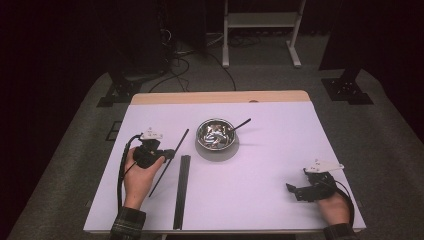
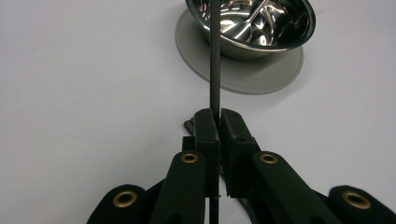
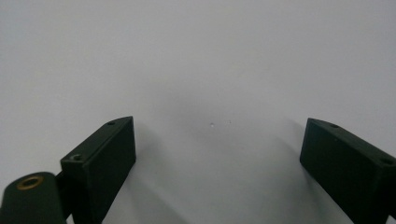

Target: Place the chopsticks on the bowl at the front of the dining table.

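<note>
- Jaws of the left gripper are closed on a thin black rod; jaws of the right gripper stand wide apart with nothing between them.
- We see the left gripper at the left of the tabletop, held in the left hand. The rod runs diagonally through it, upper end toward the bowl.
- In the left gripper view the rod points ahead across the bowl rim. We cannot tell whether it touches the rim.
- The bowl is shiny metal and sits on a grey round mat. A second thin black stick leans in it, over the right rim.
- A flat black bar lies on the tabletop just right of the left hand, running toward the near edge.
- The right gripper rests near the right front corner, well apart from everything else.
- Handling, as we judge it: the rod looks light, stiff and narrow, so it may pivot or slip in the jaws. A hold near its middle, as now, limits swing.
- The bowl looks light and smooth; a push from the rod could slide it off the mat.
</note>
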Demonstrator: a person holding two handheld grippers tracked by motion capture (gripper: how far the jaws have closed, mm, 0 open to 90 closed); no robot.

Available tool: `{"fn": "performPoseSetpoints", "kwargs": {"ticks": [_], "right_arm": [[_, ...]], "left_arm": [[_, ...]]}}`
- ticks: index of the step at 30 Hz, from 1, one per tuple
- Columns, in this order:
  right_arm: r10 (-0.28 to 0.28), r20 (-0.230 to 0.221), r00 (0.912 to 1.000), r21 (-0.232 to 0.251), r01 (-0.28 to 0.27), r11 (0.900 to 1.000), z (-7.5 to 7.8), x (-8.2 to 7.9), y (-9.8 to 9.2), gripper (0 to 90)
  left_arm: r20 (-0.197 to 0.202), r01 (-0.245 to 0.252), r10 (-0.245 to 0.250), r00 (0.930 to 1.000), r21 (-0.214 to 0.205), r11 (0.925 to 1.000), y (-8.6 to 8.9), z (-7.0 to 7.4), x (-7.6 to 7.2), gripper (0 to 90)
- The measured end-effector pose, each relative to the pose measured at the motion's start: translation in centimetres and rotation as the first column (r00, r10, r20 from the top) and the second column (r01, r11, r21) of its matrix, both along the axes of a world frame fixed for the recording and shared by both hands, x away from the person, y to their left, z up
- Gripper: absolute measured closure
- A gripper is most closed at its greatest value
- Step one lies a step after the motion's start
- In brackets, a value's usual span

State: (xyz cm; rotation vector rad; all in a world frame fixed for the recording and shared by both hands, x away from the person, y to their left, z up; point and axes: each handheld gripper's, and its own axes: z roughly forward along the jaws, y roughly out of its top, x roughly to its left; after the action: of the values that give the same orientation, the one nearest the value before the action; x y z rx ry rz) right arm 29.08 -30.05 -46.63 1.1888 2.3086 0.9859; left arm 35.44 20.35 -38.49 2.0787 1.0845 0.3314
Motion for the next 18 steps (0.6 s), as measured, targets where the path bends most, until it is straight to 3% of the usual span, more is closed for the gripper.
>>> {"fn": "performPoseSetpoints", "kwargs": {"ticks": [18], "right_arm": [[0.000,-0.001,1.0000,0.000,0.000,1.0000,0.0,0.0,0.0,9.1]], "left_arm": [[-0.004,0.024,-0.024,0.9997,-0.001,0.9997,-2.6,1.1,2.2,86.3]]}}
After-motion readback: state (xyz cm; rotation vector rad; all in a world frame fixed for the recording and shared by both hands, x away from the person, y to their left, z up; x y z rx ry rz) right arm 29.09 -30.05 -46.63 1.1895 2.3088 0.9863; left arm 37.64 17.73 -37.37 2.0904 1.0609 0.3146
